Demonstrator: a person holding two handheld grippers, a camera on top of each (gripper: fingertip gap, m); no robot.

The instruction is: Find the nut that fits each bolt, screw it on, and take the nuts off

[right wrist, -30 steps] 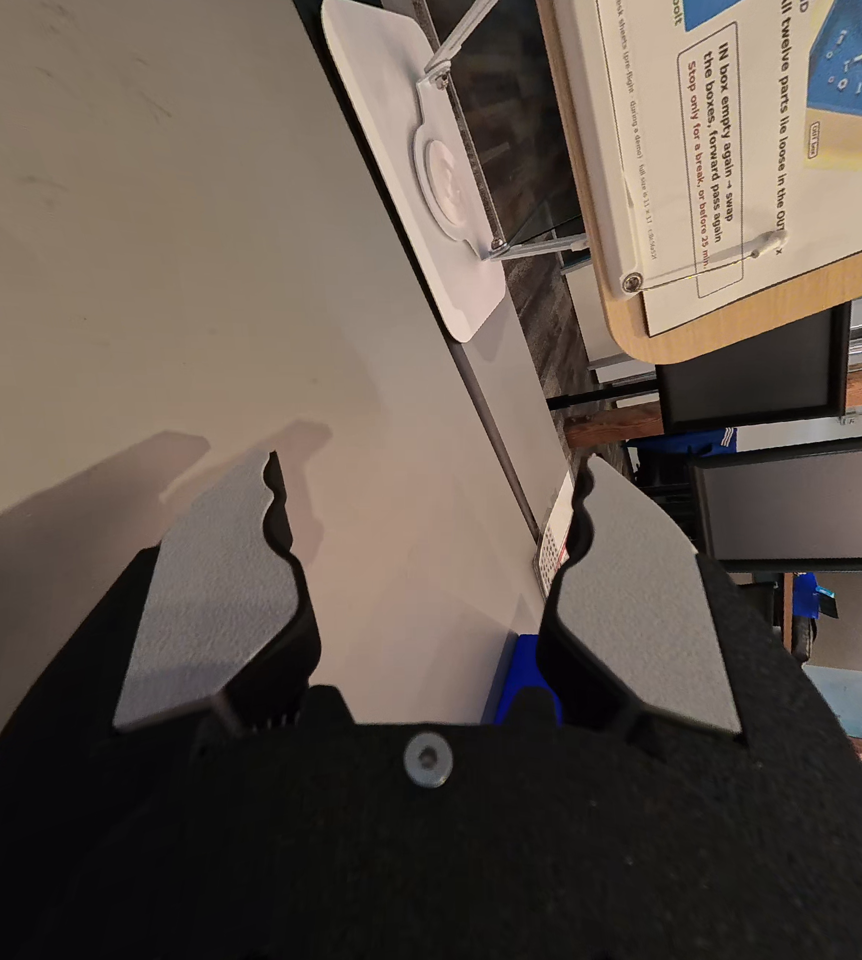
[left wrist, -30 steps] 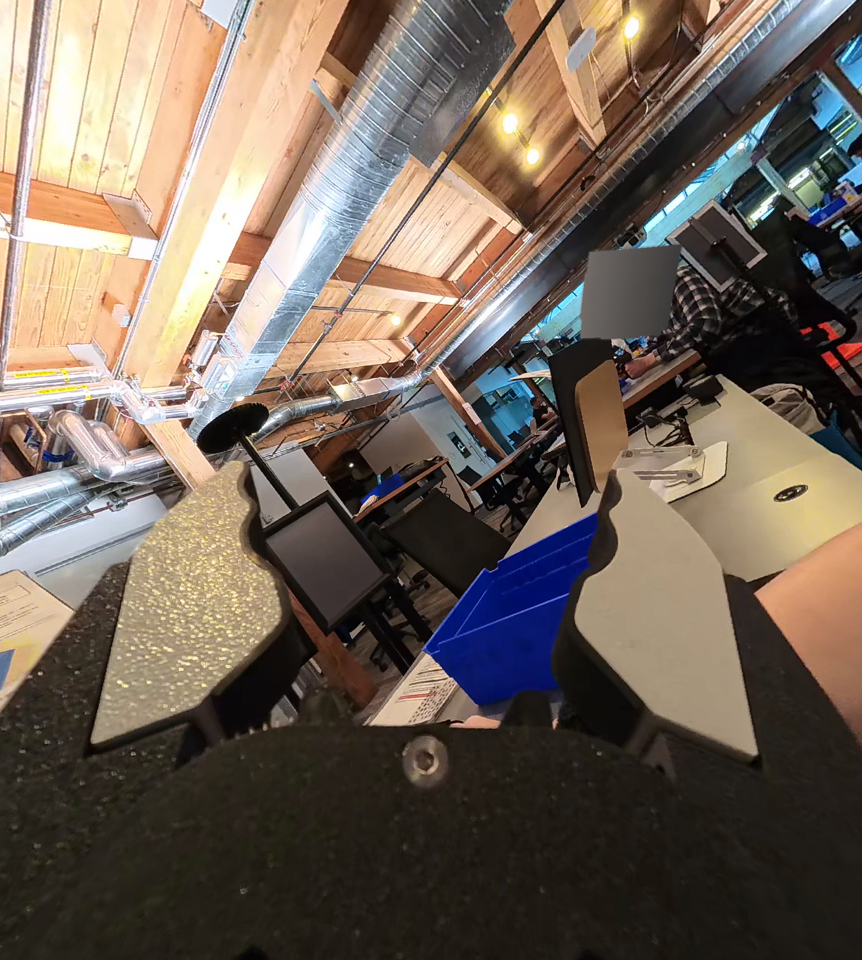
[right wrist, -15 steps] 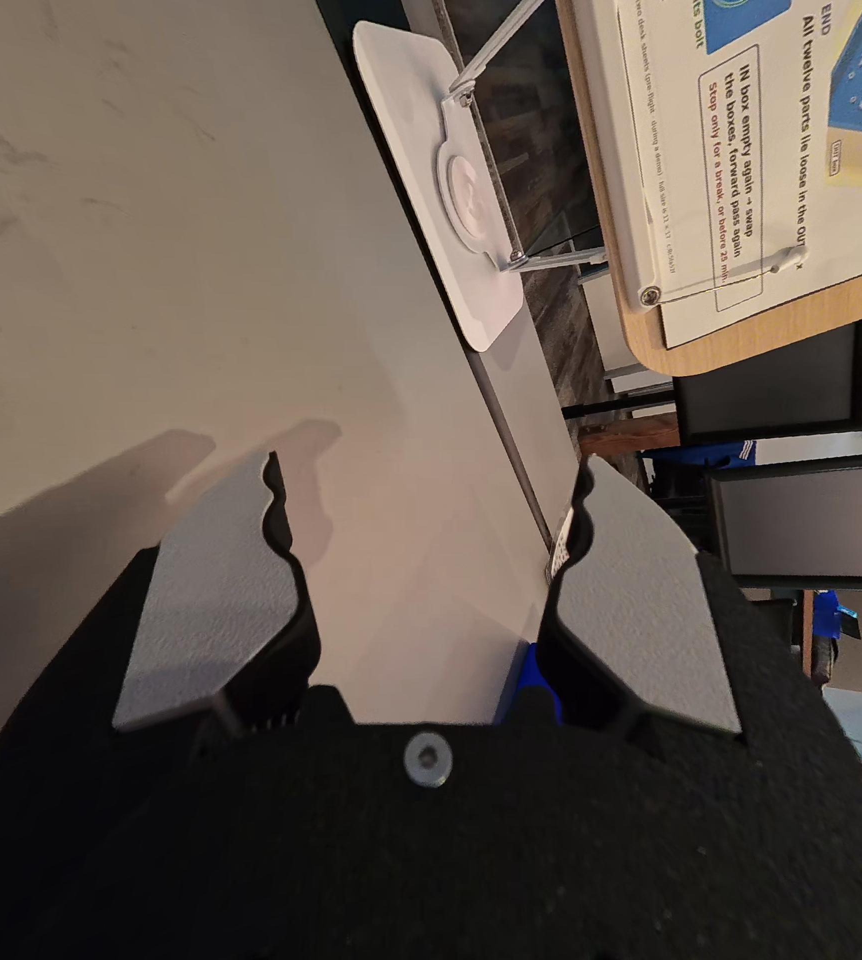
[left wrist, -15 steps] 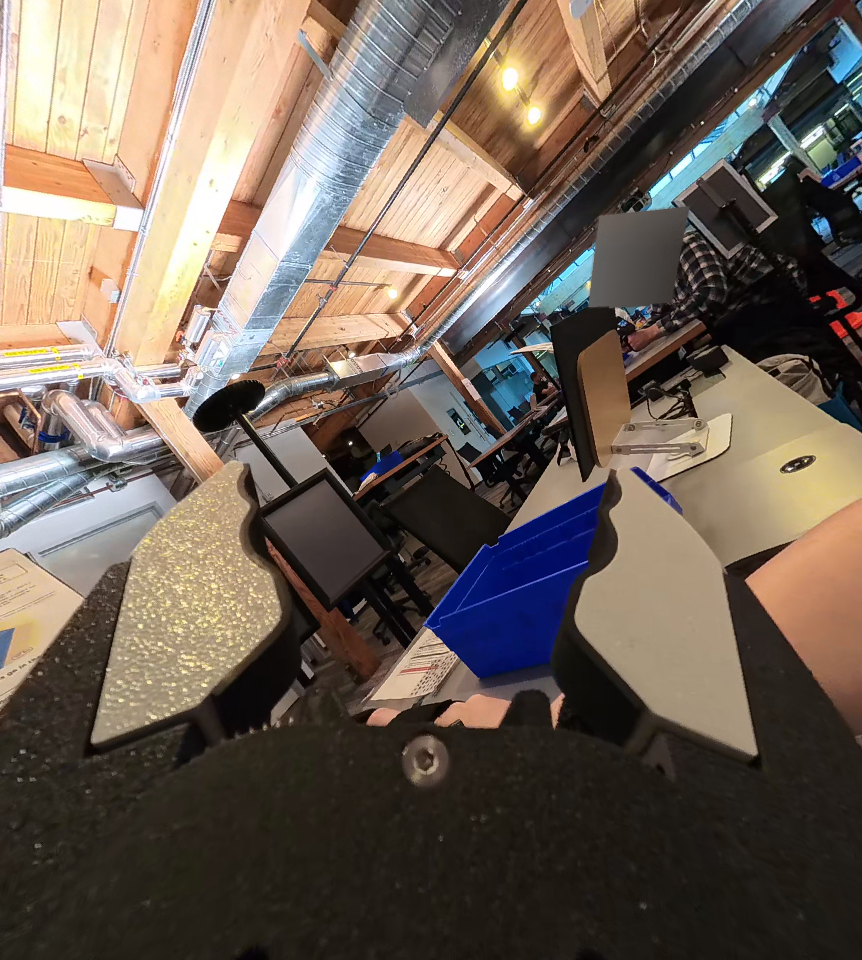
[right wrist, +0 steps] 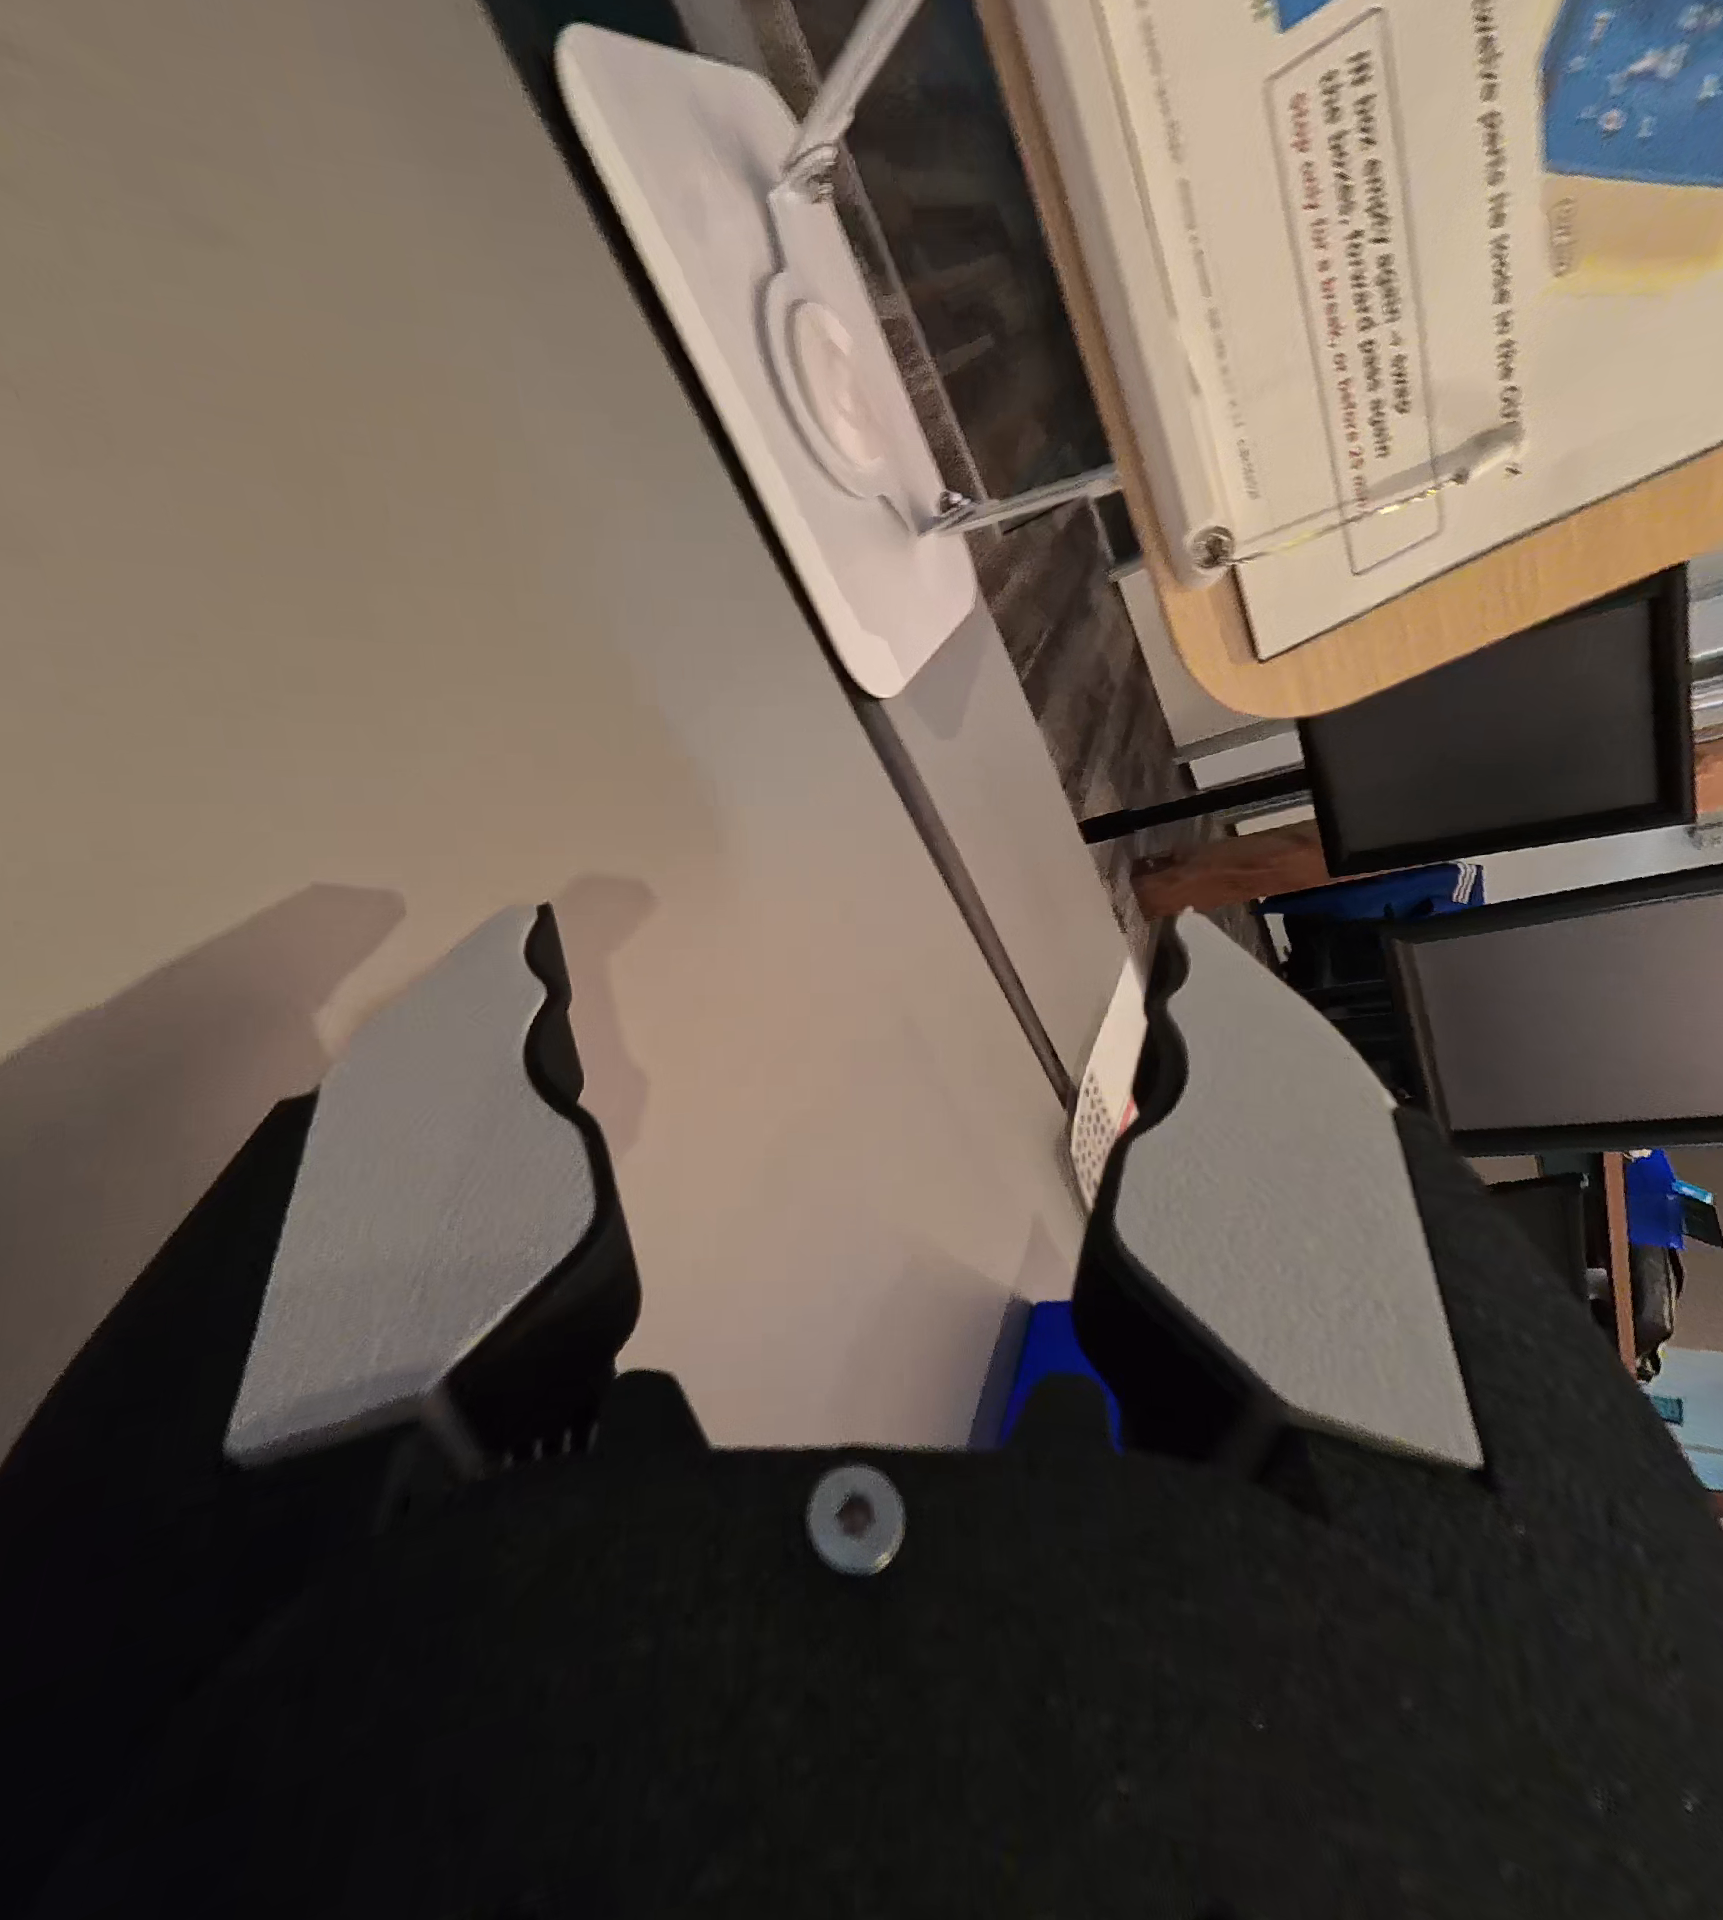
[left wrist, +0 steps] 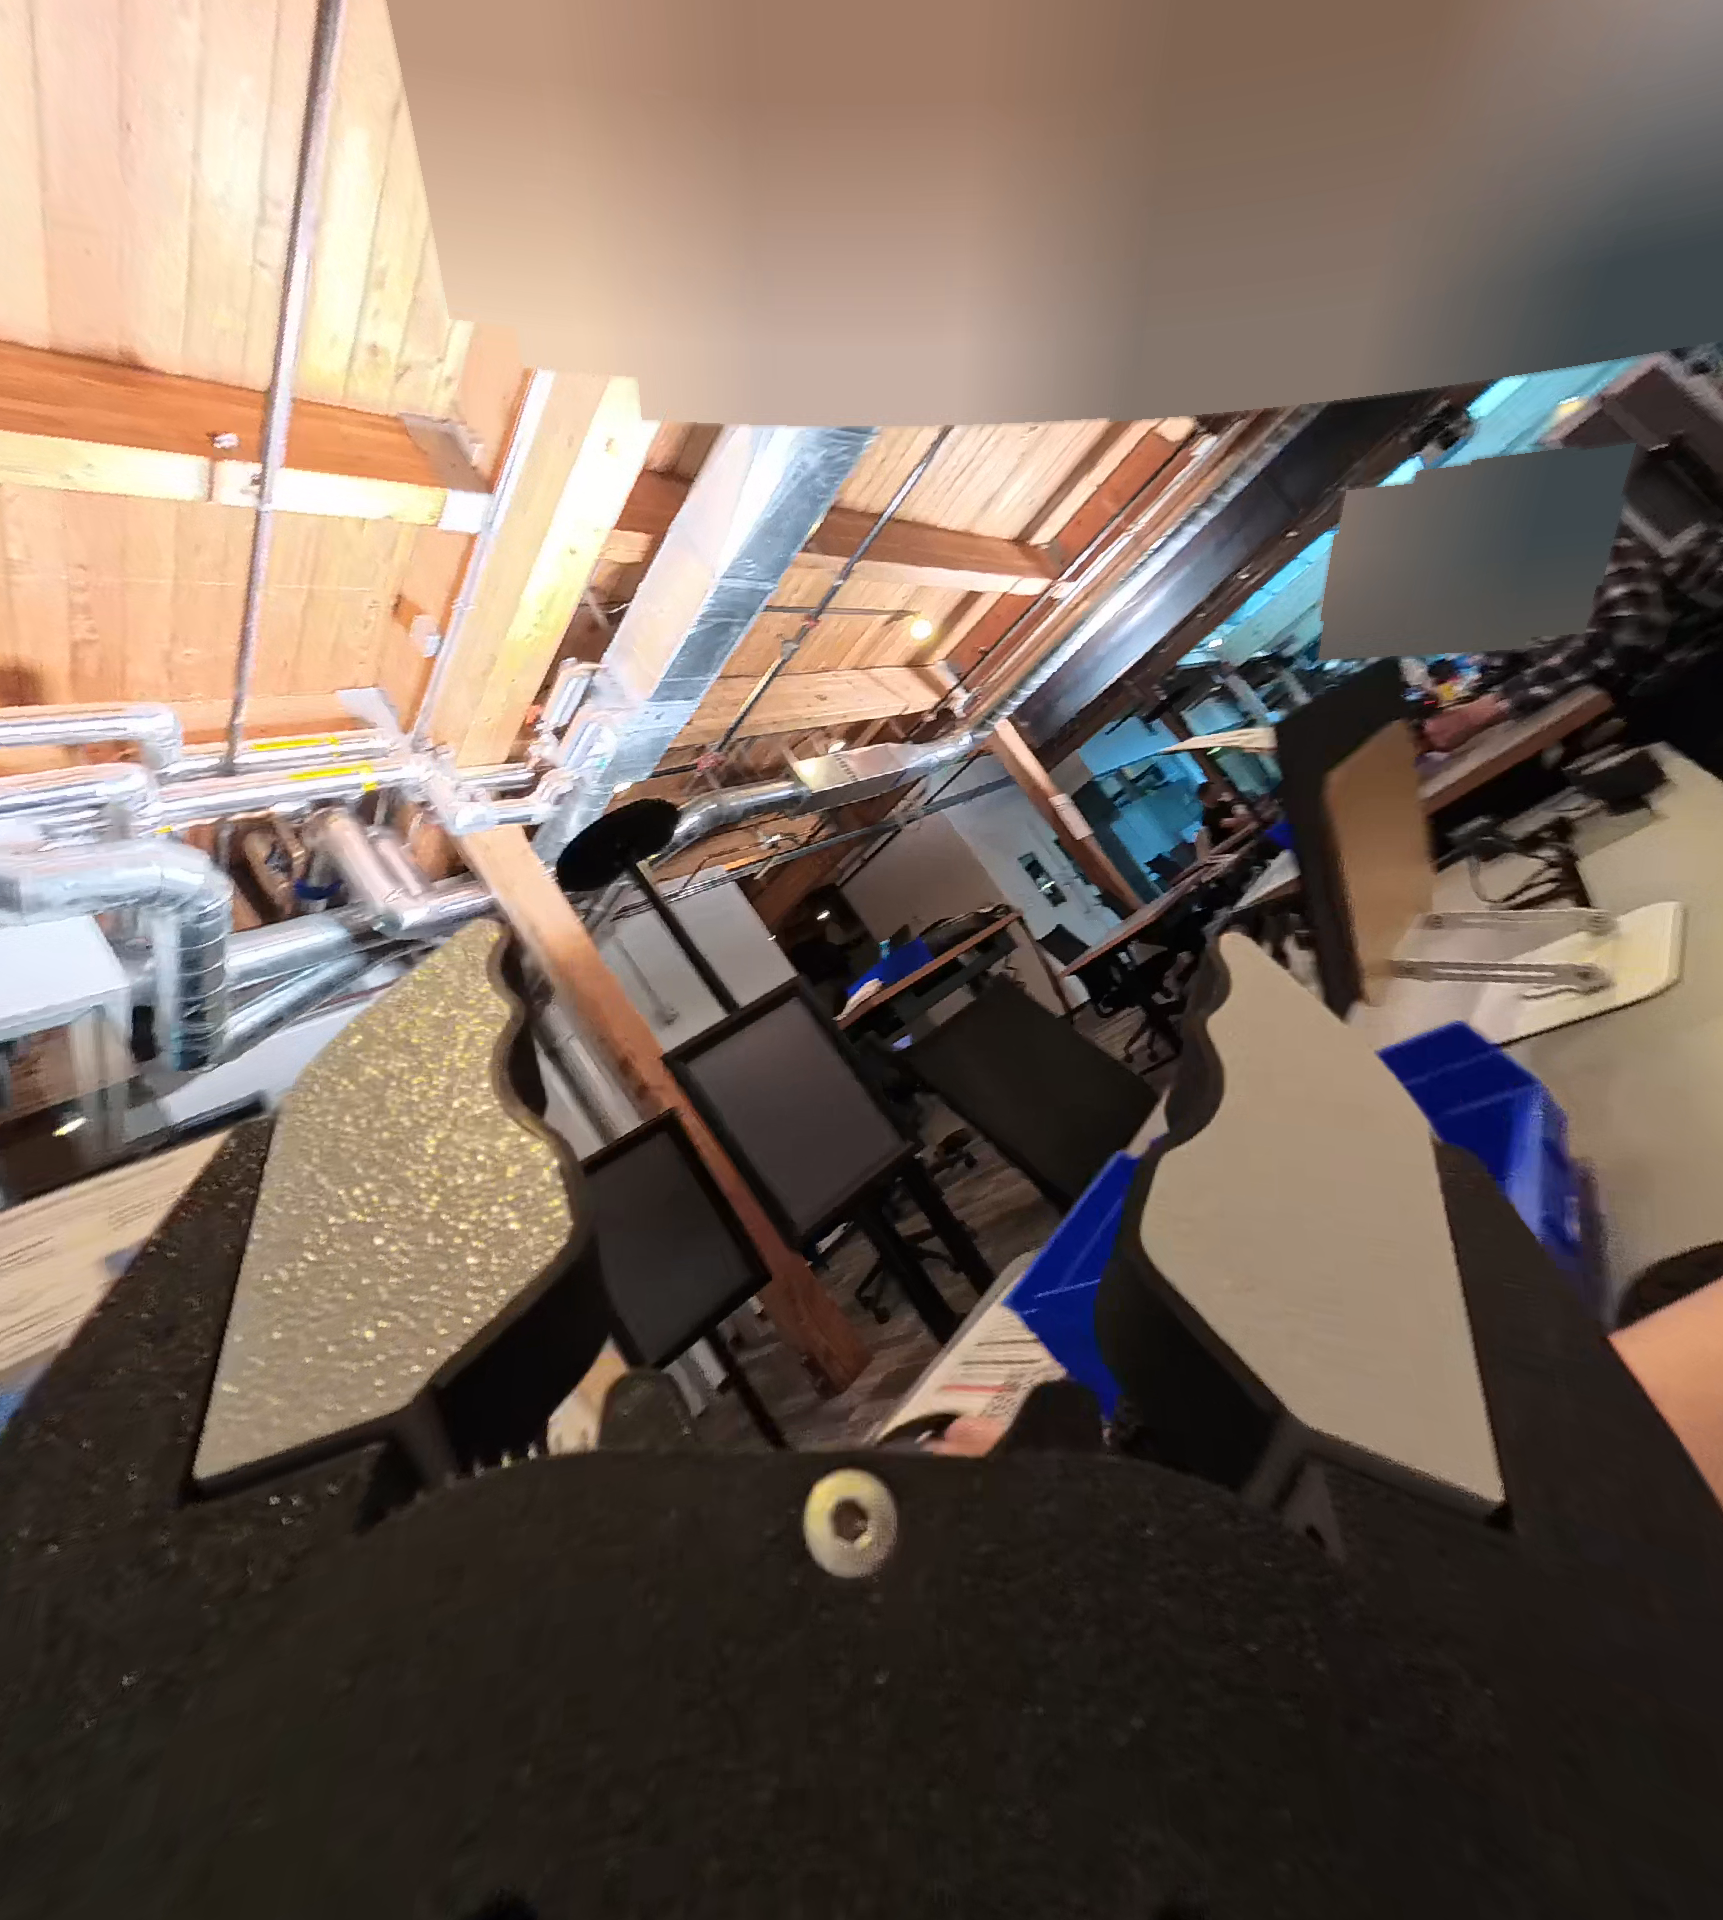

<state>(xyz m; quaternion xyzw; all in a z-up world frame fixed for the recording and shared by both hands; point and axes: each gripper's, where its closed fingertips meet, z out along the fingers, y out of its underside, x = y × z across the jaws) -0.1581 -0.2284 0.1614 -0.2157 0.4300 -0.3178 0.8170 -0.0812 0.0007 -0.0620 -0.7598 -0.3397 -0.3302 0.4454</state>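
Grey table (right wrist: 265, 520) beneath the right tool (right wrist: 852, 1023), left tool (left wrist: 857, 1049) beside blue bin (left wrist: 1480, 1112), both tools agape and empty.

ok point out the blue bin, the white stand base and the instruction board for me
blue bin (left wrist: 1480, 1101), left wrist view, its upper wall
white stand base (right wrist: 691, 187), right wrist view, bare flat plate
instruction board (right wrist: 1252, 665), right wrist view, wooden lower edge

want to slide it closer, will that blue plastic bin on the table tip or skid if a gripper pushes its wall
The blue bin looks like thin-walled plastic, so probably light and stiff. It sits on a smooth grey table, so a low push would likely make it skid, not tip. Its contents are hidden, so its weight is uncertain. Both the left gripper and right gripper are open and empty.
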